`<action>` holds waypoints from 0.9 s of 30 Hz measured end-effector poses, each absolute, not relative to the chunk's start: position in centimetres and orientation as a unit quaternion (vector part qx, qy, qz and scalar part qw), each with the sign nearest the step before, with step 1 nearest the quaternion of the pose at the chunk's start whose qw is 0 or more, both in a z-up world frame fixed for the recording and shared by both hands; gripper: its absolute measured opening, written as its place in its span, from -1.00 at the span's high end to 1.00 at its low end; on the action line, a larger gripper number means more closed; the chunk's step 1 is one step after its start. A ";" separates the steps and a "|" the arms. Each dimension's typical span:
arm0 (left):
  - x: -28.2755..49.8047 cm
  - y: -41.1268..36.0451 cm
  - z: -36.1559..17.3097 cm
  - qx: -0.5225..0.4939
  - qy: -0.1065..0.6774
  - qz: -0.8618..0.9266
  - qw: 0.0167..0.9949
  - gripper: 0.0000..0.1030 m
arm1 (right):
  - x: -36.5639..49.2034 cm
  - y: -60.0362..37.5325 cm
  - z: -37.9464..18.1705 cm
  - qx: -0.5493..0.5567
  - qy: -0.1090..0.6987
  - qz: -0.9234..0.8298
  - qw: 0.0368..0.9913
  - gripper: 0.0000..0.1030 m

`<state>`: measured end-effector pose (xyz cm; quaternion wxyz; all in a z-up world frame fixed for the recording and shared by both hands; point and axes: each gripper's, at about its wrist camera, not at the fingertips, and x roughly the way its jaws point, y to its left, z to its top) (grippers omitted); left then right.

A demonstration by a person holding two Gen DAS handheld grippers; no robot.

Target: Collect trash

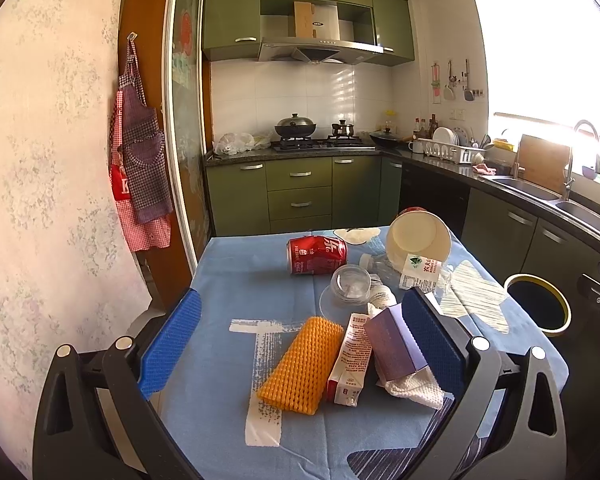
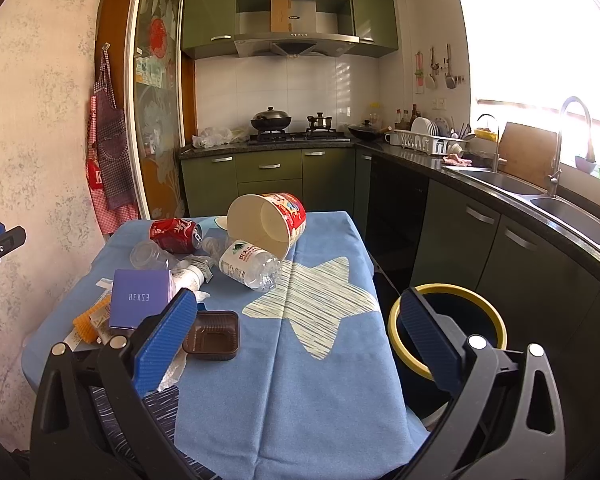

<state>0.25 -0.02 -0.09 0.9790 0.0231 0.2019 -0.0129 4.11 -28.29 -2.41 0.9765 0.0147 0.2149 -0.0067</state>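
Observation:
Trash lies on a table with a blue cloth [image 1: 240, 264]. My left gripper [image 1: 304, 332] is open above an orange foam net [image 1: 302, 364], a small milk carton [image 1: 350, 360], a purple box [image 1: 396, 342] and a white tissue [image 1: 414, 388]. Farther off lie a red can [image 1: 316, 255], a clear cup [image 1: 350, 282], a plastic bottle [image 1: 418, 270] and a tipped paper bowl [image 1: 418, 242]. My right gripper [image 2: 300, 328] is open and empty above the cloth, near a brown plastic tray [image 2: 213, 335]. The purple box [image 2: 140, 298], red can [image 2: 175, 235], bottle [image 2: 252, 264] and bowl [image 2: 266, 222] show there too.
A black bin with a yellow rim [image 2: 448, 328] stands on the floor right of the table; it also shows in the left wrist view [image 1: 538, 306]. Green kitchen cabinets, a stove and a sink counter [image 2: 540, 196] lie beyond. A wall with hanging aprons [image 1: 140, 168] is at the left.

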 end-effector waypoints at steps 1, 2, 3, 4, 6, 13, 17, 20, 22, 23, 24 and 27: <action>0.3 0.0 -0.1 0.024 0.202 -0.013 0.979 -0.93 | 4.1 -28.3 -2.4 0.015 0.215 -0.007 0.976 -0.88; 0.3 0.0 -0.1 0.024 0.202 -0.013 0.979 -0.93 | 4.1 -28.3 -2.4 0.015 0.215 -0.007 0.977 -0.88; 0.3 -0.1 -0.2 0.024 0.203 -0.014 0.979 -0.93 | 4.1 -28.3 -2.5 0.015 0.215 -0.007 0.977 -0.88; 0.4 -0.1 -0.2 0.024 0.204 -0.015 0.979 -0.93 | 4.1 -28.3 -2.4 0.014 0.215 -0.007 0.976 -0.88; 0.4 -0.1 -0.3 0.024 0.205 -0.016 0.978 -0.93 | 4.2 -28.3 -2.5 0.015 0.216 -0.008 0.976 -0.88; 0.4 -0.1 -0.3 0.024 0.205 -0.017 0.978 -0.93 | 4.2 -28.4 -2.5 0.015 0.216 -0.008 0.976 -0.88; 0.4 -0.2 -0.3 0.024 0.206 -0.017 0.978 -0.93 | 4.2 -28.4 -2.6 0.015 0.217 -0.007 0.976 -0.88; 0.5 -0.2 -0.4 0.026 0.207 -0.019 0.978 -0.93 | 4.3 -28.4 -2.7 0.015 0.218 -0.007 0.976 -0.88; 0.6 -0.2 -0.4 0.026 0.207 -0.020 0.978 -0.93 | 4.3 -28.3 -2.7 0.014 0.218 -0.008 0.976 -0.88; 0.6 -0.2 -0.4 0.026 0.208 -0.020 0.978 -0.93 | 4.3 -28.3 -2.8 0.013 0.218 -0.008 0.976 -0.88; 0.6 -0.2 -0.3 0.026 0.208 -0.021 0.978 -0.93 | 4.4 -28.3 -3.1 0.013 0.219 -0.008 0.976 -0.88; 0.6 -0.2 -0.3 0.025 0.209 -0.023 0.977 -0.93 | 4.5 -28.1 -3.2 0.012 0.221 -0.009 0.975 -0.88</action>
